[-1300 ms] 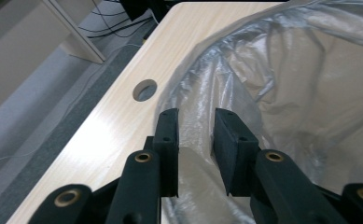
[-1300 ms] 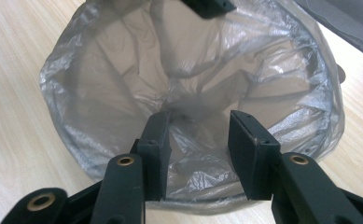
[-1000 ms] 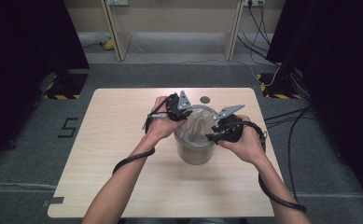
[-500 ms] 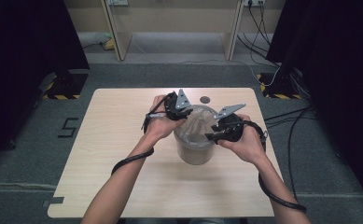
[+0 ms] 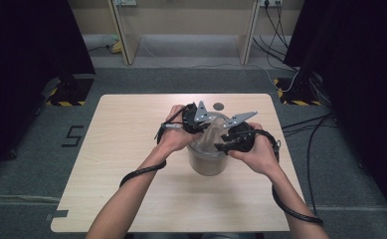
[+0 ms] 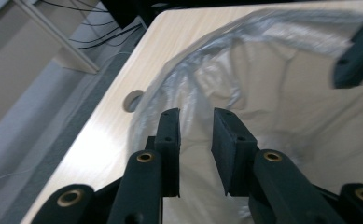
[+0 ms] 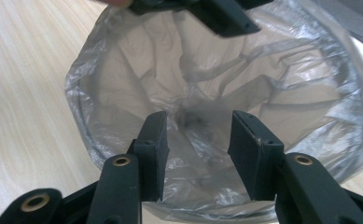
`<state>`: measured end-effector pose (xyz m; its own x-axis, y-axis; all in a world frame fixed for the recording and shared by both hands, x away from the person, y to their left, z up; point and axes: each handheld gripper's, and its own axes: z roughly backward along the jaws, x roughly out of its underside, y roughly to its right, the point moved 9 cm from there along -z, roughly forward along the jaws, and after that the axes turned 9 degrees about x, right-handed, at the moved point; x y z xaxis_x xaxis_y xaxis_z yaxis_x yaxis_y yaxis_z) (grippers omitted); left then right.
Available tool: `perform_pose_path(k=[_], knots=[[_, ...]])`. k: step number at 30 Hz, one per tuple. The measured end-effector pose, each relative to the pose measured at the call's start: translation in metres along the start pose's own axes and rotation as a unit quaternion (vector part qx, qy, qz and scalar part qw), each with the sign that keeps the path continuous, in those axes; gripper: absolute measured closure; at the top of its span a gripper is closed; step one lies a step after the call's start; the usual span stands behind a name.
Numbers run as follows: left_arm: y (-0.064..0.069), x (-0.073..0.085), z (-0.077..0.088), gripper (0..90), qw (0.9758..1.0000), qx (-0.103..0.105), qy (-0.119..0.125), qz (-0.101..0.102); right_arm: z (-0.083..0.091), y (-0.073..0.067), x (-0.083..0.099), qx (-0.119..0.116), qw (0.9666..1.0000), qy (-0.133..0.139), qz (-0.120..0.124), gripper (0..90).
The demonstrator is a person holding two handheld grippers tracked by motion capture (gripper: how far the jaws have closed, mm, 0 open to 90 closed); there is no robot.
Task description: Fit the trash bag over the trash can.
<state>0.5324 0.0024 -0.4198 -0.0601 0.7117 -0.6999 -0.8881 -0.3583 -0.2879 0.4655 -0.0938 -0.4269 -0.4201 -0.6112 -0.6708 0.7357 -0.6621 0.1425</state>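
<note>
Clear, greyish bag (image 7: 263,93) lines tan bin (image 5: 208,164) (pale wood-grain table (image 5: 126,149)).

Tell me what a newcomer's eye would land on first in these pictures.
First, the small bin at the middle of the wooden table, lined with a clear plastic bag draped over its rim. Next, the two black grippers at its mouth: the left gripper and the right gripper, each with jaws apart over the crinkled film. A round hole in the tabletop sits just beyond.
</note>
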Motion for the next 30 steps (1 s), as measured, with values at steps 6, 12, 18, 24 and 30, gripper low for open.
perform_pose_path(k=[6, 12, 18, 24, 30], knots=[[-0.013, 0.003, -0.003, 72.2, 0.9986, -0.046, -0.013, -0.024, -0.002, 0.0, 0.003, -0.001, 1.0, -0.006, 0.001, 58.0], [-0.018, 0.004, -0.005, 72.3, 0.998, -0.059, -0.008, -0.022, 0.0, 0.001, 0.005, -0.001, 1.0, -0.008, 0.0, 58.3], [-0.023, 0.009, -0.006, 71.8, 0.9977, -0.065, -0.015, -0.015, 0.0, 0.001, 0.006, -0.002, 1.0, -0.009, 0.001, 58.4], [-0.021, 0.004, 0.004, 66.1, 0.9981, -0.061, 0.004, -0.004, 0.0, 0.001, 0.005, -0.004, 1.0, -0.007, -0.003, 57.7], [-0.014, 0.0, 0.025, 60.9, 0.9977, -0.066, 0.017, -0.002, 0.005, 0.005, -0.001, 0.006, 0.9998, 0.012, -0.013, 55.8]])
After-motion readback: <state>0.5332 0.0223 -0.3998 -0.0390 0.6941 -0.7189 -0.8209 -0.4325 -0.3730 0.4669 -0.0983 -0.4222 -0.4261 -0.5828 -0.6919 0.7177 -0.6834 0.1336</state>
